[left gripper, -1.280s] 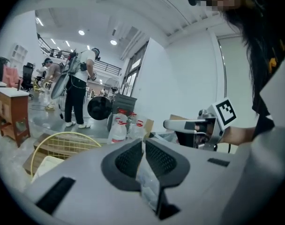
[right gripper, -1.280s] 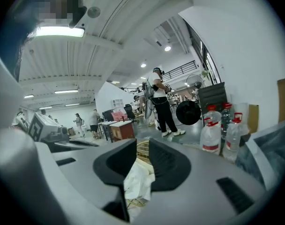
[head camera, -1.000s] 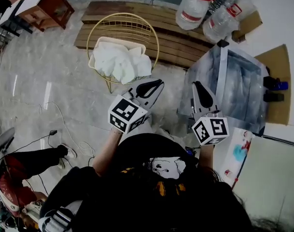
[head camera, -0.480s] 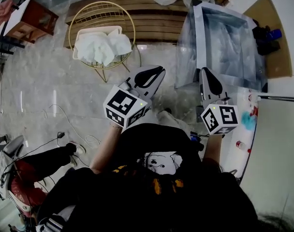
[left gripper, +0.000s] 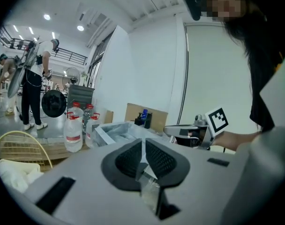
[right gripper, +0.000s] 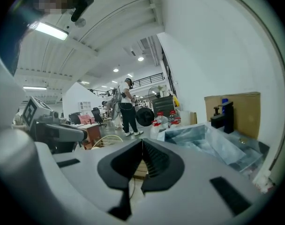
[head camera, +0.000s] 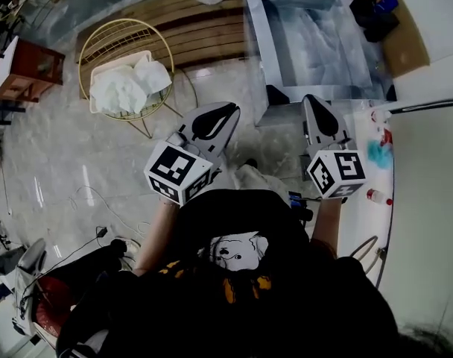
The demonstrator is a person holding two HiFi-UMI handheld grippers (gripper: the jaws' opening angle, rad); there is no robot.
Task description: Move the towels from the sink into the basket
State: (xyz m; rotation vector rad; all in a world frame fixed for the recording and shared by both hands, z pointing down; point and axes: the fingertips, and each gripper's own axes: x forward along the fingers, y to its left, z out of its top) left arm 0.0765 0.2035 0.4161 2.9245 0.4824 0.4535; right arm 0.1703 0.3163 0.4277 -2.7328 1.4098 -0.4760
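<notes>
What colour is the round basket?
The basket is gold wire, best seen in the head view.

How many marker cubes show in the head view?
2. One cube sits on the left gripper, over the floor; the other on the right gripper, just before the sink. None seems hidden.

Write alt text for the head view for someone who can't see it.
From above, a person holds the left gripper and right gripper out in front, both shut and empty, near a metal sink. White towels lie in a gold wire basket to the left.
</notes>
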